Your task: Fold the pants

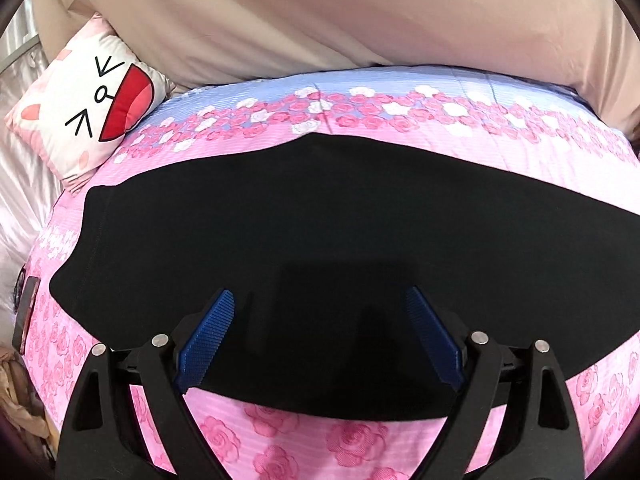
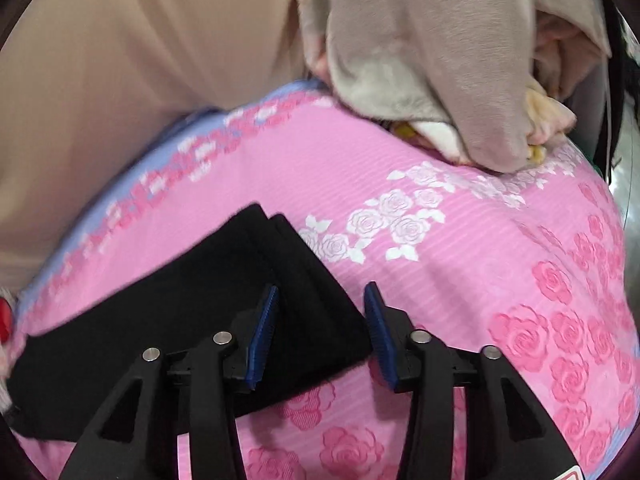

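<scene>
Black pants (image 1: pixel 320 208) lie flat in a long band across a pink rose-print bedspread (image 1: pixel 320 436). My left gripper (image 1: pixel 320 292) hovers over the near part of the pants, its blue pads spread wide with nothing pinched between them. In the right wrist view, one end of the pants (image 2: pixel 192 304) lies in stacked layers with its edges slightly offset. My right gripper (image 2: pixel 322 286) is open over that end's near corner. Its left pad (image 2: pixel 262 332) is over the black cloth and its right pad (image 2: pixel 380 336) over the bedspread (image 2: pixel 480 264); neither presses on the fabric.
A white cartoon-face pillow (image 1: pixel 92 108) rests at the bed's far left. A beige blanket (image 1: pixel 320 20) is bunched along the far side. A grey and cream pile of clothes (image 2: pixel 440 60) sits at the far right. A flat dark object (image 1: pixel 26 312) lies on the bed's left edge.
</scene>
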